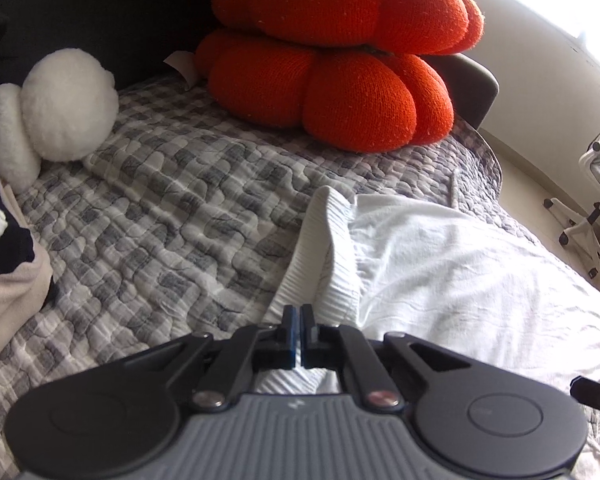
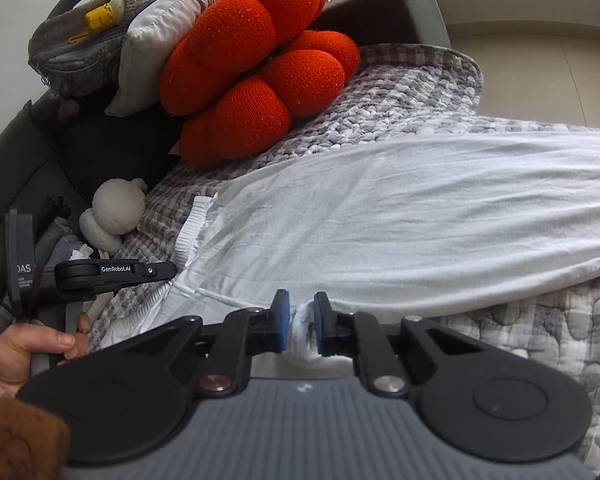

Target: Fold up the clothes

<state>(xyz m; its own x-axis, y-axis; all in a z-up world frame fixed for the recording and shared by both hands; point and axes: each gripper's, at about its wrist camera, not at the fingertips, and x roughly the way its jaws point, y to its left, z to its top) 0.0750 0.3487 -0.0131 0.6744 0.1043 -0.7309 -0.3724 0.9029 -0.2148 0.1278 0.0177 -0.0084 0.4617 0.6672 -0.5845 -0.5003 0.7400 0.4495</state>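
A white garment point(image 2: 400, 216) with a ribbed elastic waistband point(image 1: 332, 248) lies spread on the checked quilt. My left gripper point(image 1: 301, 316) is shut on the ribbed waistband edge, which rises in a fold ahead of it. It also shows in the right wrist view point(image 2: 168, 270), at the waistband's left end. My right gripper point(image 2: 301, 312) is shut on a bunched corner of the white garment point(image 2: 300, 336) near its front edge. The garment's far end runs off to the right.
A grey checked quilt point(image 1: 172, 208) covers the bed. An orange flower cushion point(image 1: 332, 80) and a white plush toy point(image 1: 60, 108) sit at the back. Beige and dark clothes point(image 1: 8, 280) lie at the left. An office chair base point(image 1: 588, 216) stands on the floor at right.
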